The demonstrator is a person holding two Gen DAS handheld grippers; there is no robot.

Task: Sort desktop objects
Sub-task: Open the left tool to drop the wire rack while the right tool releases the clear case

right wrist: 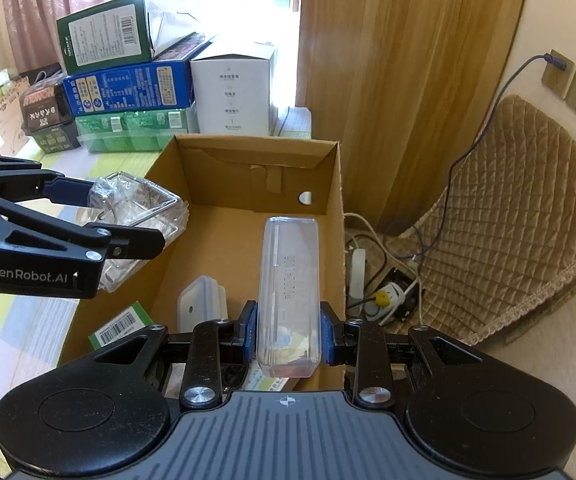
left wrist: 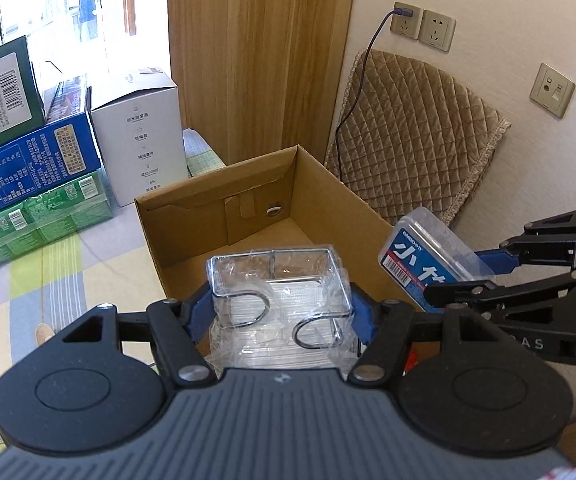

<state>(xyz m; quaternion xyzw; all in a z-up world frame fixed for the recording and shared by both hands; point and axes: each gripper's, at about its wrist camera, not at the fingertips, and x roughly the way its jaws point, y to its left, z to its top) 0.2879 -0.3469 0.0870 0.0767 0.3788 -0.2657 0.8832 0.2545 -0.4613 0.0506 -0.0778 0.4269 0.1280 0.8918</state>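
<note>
The open cardboard box [right wrist: 247,208] sits on the counter [left wrist: 47,272] with its right wall along the counter's right edge; past it the drop shows a power strip [right wrist: 358,276] and cables on the floor. Most of the box's floor is bare toward the far wall, while a lidded white container [right wrist: 201,308] lies in the near left corner. Stacked cartons [right wrist: 127,92] and a white carton [right wrist: 233,92] stand just beyond the far left corner.

The left hand-held gripper [left wrist: 279,308] is closed to a middling width on a plastic-wrapped wire rack [left wrist: 277,292], held over the box's near left wall. The right hand-held gripper [right wrist: 288,334] is closed narrowly on a clear plastic case [right wrist: 288,280], held lengthwise above the box's near right part, apparently not touching the floor. A green barcoded packet [right wrist: 121,326] lies just left of the box.
</note>
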